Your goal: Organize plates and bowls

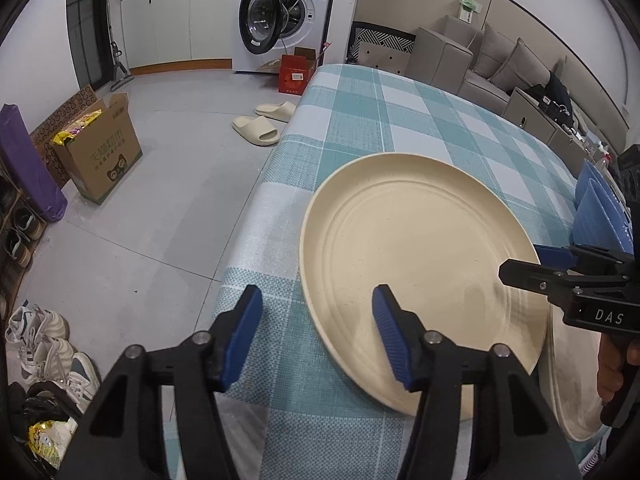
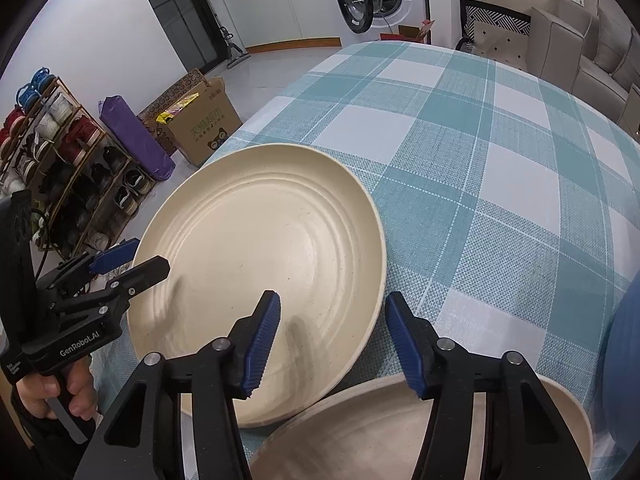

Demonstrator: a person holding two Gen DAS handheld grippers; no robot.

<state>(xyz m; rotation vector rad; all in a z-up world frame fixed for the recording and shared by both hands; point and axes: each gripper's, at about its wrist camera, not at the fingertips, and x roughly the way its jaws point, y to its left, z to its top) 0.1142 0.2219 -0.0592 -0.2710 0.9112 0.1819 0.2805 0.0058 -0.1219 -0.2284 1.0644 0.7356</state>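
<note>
A round cream plastic plate (image 1: 420, 264) with concentric ridges lay flat on the teal-checked worktop (image 1: 400, 120); left gripper (image 1: 316, 336) and right gripper (image 2: 332, 336) fingers stood apart, empty.

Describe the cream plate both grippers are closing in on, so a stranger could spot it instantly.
Find the table with the teal checked cloth. On its near left corner lies the large cream plate, with ridged rings inside. Unlike the second cream plate beside it, it sits whole between the two open grippers.
</note>
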